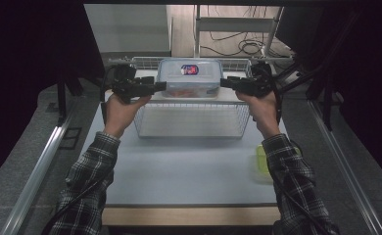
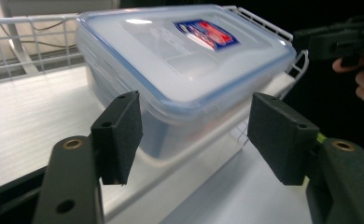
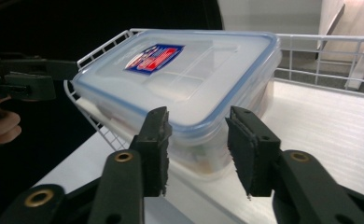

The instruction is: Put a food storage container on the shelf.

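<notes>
A clear plastic box [image 1: 189,78] with a blue-rimmed lid and a red-and-blue label stands in the back of a white wire basket [image 1: 189,120]. My left gripper [image 1: 162,86] points at the box's left end and my right gripper [image 1: 224,82] at its right end. In the left gripper view the jaws [image 2: 195,133] stand wide apart before a corner of the box [image 2: 185,60], touching nothing. In the right gripper view the jaws [image 3: 199,144] stand closer together on either side of the box's [image 3: 185,79] end edge, and neither pad visibly presses on it.
A yellow-green thing [image 1: 261,159] lies at the table's right edge beside the right sleeve. The grey table top ends in a wooden front edge [image 1: 189,215]. Cables [image 1: 248,46] and a metal frame lie on the floor beyond the basket.
</notes>
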`<state>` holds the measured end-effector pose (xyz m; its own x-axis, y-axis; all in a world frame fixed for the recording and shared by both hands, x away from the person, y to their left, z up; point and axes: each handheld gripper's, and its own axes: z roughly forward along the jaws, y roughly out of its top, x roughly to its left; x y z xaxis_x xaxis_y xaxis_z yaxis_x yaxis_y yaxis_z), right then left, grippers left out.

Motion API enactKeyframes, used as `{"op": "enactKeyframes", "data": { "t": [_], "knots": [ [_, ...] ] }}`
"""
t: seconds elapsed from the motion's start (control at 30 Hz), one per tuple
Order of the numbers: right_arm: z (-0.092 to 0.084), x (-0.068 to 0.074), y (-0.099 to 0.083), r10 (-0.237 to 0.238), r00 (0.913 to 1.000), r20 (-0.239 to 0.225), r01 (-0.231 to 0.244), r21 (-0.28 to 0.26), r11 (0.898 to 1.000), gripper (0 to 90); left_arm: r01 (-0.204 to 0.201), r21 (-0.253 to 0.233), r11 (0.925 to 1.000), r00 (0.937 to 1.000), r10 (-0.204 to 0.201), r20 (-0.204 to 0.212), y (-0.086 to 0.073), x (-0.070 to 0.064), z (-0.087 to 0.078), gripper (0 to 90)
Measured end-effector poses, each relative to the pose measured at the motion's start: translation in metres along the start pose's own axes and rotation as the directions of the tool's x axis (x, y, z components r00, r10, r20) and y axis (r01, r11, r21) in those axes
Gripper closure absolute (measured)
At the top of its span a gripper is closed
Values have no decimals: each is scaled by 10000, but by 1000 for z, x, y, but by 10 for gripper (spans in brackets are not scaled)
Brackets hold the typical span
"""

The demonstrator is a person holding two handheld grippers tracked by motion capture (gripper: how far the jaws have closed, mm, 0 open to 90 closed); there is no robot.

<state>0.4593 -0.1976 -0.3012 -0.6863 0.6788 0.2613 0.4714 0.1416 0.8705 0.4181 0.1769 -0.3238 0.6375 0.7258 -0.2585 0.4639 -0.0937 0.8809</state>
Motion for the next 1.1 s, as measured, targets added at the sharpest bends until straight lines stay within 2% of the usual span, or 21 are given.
{"op": "enactKeyframes", "data": {
  "t": [0.03,0.07,0.13,0.17,0.33,0.43,0.6,0.77,0.9,1.1],
  "knots": [
    [-1,3,-4,-388,9992,4,388,53,9992,530,-64,32,10000,10000,64,63,-3,-2,0,336],
    [-1,3,-4,-388,9992,4,388,53,9992,530,-144,69,9999,9998,143,146,-7,-3,-1,336],
    [-2,6,-9,-765,9968,232,759,247,9968,496,-377,173,9991,9992,374,167,-14,-7,-2,322],
    [-4,10,-14,-1125,9928,423,1111,342,9932,469,-539,210,9983,9985,537,143,-17,-8,-3,309],
    [-9,15,-26,-1454,9884,436,1436,414,9888,416,-1195,680,9905,9928,1193,61,-38,-16,-4,253],
    [-11,17,-31,-1542,9873,383,1524,456,9873,394,-1242,804,9890,9922,1241,62,-44,-18,-5,242],
    [-16,24,-48,-1855,9823,243,1838,593,9812,333,-1084,955,9895,9939,1058,313,-61,-23,-10,207],
    [-20,28,-59,-2051,9785,221,2029,767,9762,296,-1054,834,9909,9937,1017,476,-75,-31,-19,186],
    [-26,34,-71,-2332,9721,263,2303,852,9694,236,-1160,894,9892,9929,1130,380,-85,-38,-27,171],
    [-29,40,-88,-2369,9712,260,2344,755,9692,182,-1349,848,9872,9908,1338,182,-107,-46,-34,151]
  ]
}}
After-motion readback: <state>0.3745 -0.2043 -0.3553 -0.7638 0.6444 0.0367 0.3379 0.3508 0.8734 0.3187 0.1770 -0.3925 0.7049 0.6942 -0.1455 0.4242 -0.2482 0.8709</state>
